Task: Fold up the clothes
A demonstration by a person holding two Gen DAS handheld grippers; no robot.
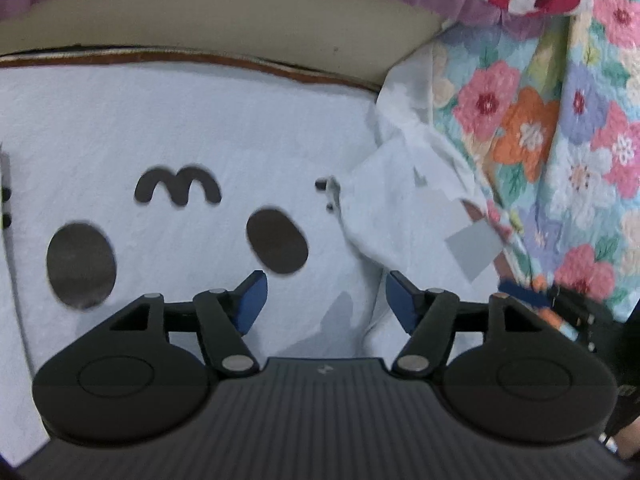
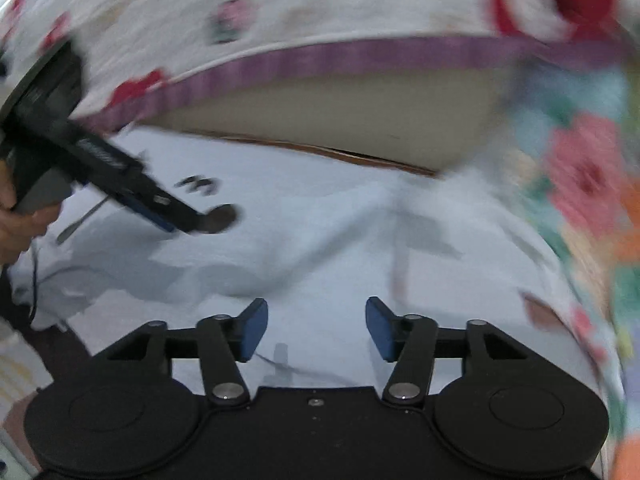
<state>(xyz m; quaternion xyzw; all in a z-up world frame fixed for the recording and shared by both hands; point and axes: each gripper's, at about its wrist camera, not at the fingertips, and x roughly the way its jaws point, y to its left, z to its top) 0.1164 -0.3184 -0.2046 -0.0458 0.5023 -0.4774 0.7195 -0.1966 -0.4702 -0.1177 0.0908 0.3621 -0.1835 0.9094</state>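
A pale blue garment (image 1: 192,128) lies spread flat, printed with a face: two dark ovals and an m-shaped mark (image 1: 178,186). Its right part is folded over and rumpled (image 1: 404,204), with a grey label (image 1: 474,248). My left gripper (image 1: 324,300) is open and empty, hovering just above the garment by the fold's edge. My right gripper (image 2: 316,328) is open and empty above the same garment (image 2: 320,232). The right wrist view is motion-blurred and shows the left gripper (image 2: 192,220) at the left, held in a hand.
A floral quilt (image 1: 560,128) lies along the right side. A white cover with red prints and a purple trim (image 2: 360,56) hangs above a beige mattress edge (image 1: 240,32) at the back. A dark cable (image 2: 34,280) runs at the left.
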